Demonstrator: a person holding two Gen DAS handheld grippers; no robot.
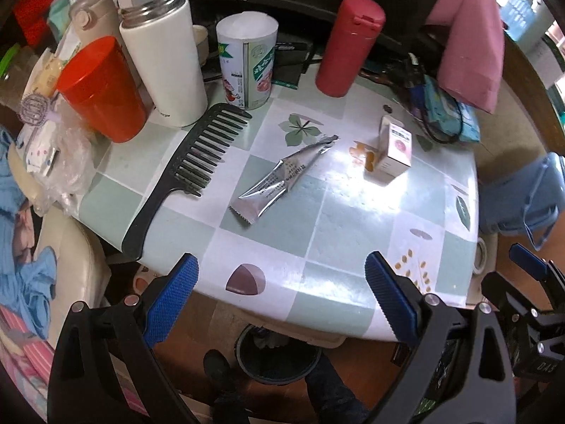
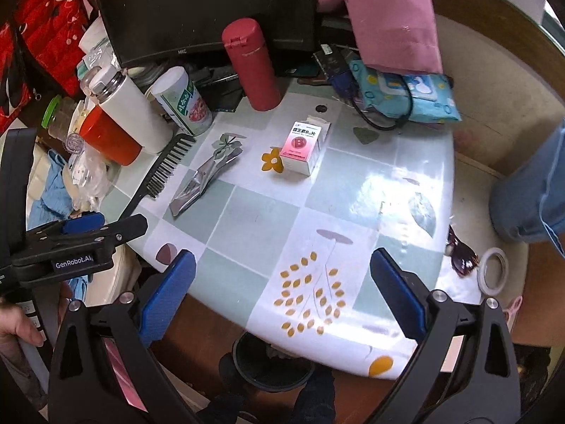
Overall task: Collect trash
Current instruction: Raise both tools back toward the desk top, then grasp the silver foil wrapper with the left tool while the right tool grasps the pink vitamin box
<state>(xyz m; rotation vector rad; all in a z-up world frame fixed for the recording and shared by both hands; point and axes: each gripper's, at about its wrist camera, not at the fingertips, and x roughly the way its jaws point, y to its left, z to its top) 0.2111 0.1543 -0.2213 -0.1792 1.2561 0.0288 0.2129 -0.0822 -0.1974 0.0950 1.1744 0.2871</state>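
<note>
Monitor (image 2: 197,10) reads HKC (tongs (image 2: 106,243) say GenRobot.AI).

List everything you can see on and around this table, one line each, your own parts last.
Foil sachet: 1, silver, table centre, beside comb.
Medicine box: 1, pink-white, flap open, upright, mid-table.
Comb: 1, black, left side.
Cup: 1, orange, back left.
Flask: 1, white, behind comb.
Can: 1, white-green, back.
Red bottle: 1, back centre.
Monitor: 1, black, rear.
Tissue packs: blue, back right.
Tape roll: 1, white, right edge.
Bin: 1, dark, below the table's near edge.
Left tongs: open, empty.
Right tongs: open, empty.
</note>
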